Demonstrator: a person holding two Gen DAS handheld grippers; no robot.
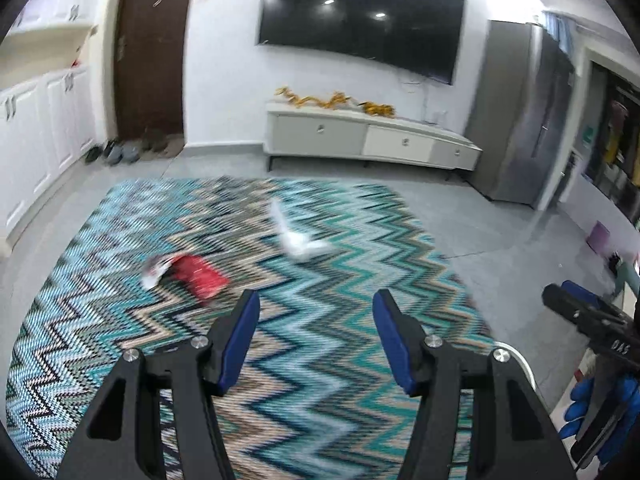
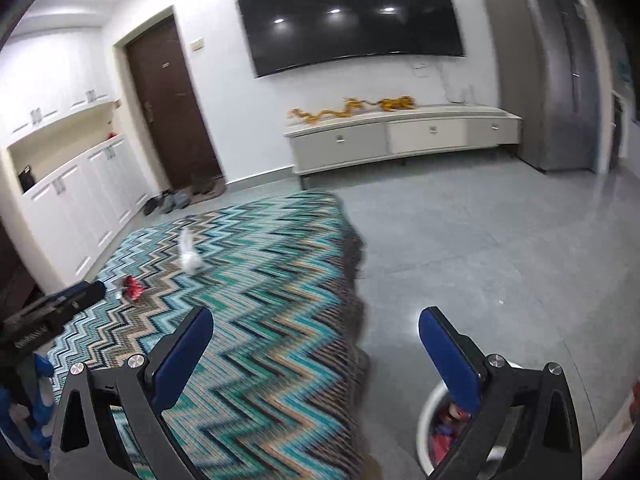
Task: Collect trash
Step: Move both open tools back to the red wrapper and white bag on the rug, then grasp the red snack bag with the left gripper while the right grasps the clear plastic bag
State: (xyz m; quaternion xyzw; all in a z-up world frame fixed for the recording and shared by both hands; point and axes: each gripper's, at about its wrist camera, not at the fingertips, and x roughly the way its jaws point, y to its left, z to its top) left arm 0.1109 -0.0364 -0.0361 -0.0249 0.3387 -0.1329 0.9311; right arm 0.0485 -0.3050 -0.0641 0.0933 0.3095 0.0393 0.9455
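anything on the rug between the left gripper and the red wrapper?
Nothing: in the left wrist view only bare zigzag rug separates the open left gripper from the crumpled red wrapper. The white crumpled tissue lies farther off.

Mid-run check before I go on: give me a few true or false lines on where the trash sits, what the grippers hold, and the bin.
1. The red wrapper lies on the zigzag rug. True.
2. The white crumpled piece lies on the bare grey floor. False: it lies on the rug, beyond the red wrapper.
3. The left gripper holds the red wrapper. False: nothing is between its fingers; the wrapper lies ahead of it on the rug.
4. The right gripper is open and empty. True.
5. The white bin below the right gripper is empty. False: red and other coloured scraps show inside it.
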